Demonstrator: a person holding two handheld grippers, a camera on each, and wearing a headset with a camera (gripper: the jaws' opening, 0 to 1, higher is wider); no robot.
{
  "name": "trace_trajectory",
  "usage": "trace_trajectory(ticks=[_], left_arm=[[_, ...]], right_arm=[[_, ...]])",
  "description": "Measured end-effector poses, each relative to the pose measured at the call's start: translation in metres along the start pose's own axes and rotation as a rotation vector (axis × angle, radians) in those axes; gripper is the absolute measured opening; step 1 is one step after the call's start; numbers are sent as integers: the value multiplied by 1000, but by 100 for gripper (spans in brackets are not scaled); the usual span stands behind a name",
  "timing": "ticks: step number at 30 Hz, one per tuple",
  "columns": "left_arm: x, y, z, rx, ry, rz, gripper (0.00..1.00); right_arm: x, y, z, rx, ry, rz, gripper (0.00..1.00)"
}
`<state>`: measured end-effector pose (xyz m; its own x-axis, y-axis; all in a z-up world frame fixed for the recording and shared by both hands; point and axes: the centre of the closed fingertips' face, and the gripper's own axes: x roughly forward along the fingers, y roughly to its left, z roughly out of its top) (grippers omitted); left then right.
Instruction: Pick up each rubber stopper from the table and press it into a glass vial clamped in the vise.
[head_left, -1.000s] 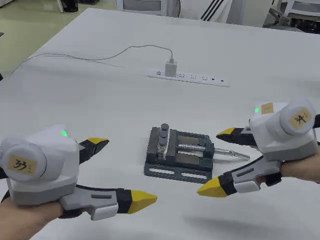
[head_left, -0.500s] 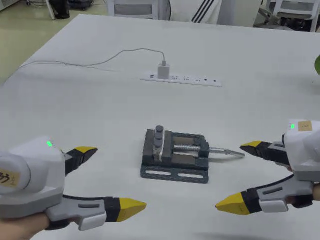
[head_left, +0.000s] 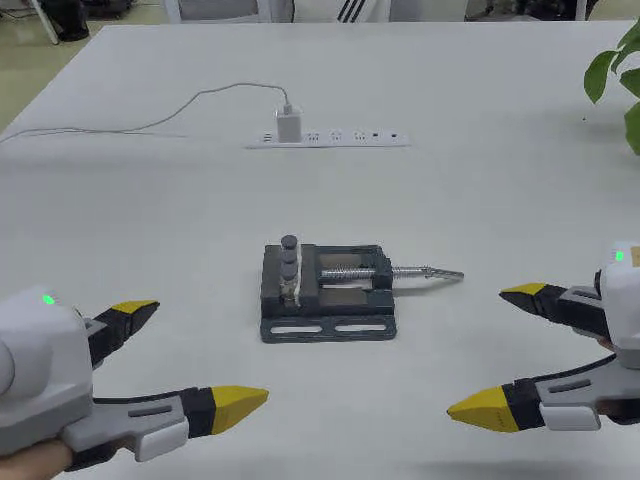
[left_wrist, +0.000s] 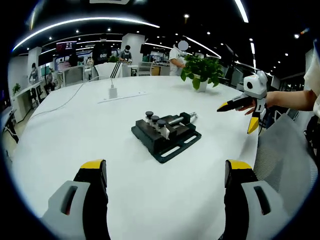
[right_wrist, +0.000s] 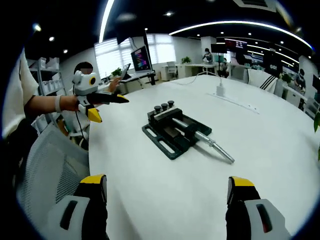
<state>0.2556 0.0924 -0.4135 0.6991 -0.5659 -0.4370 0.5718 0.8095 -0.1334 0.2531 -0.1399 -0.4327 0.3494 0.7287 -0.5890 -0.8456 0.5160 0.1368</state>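
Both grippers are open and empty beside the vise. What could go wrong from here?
1. The three vials in the vise already look capped with dark stoppers; pressing on them again might crack the glass.
2. The vise handle juts toward the right gripper; bumping it on the way in could shift the vise.

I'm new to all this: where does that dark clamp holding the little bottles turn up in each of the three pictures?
Head view: the vise sits mid-picture on the white table, its handle pointing right.
Left gripper view: vise near centre, beyond the gap between the jaws.
Right gripper view: vise near centre, handle running to the lower right.
Shared landmark: the white power strip lying beyond the vise.
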Motion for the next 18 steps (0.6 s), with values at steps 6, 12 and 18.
trace_trajectory(ticks=[6, 12, 18], left_arm=[[0, 2, 0, -11, -1, 13, 98], [-3, -2, -2, -5, 10, 9, 98], [-7, -4, -2, -2, 8, 14, 98]], right_arm=[[-12, 0, -2, 24, -22, -20, 99], [-13, 0, -7, 36, -15, -19, 99], [-7, 5, -9, 29, -5, -4, 99]])
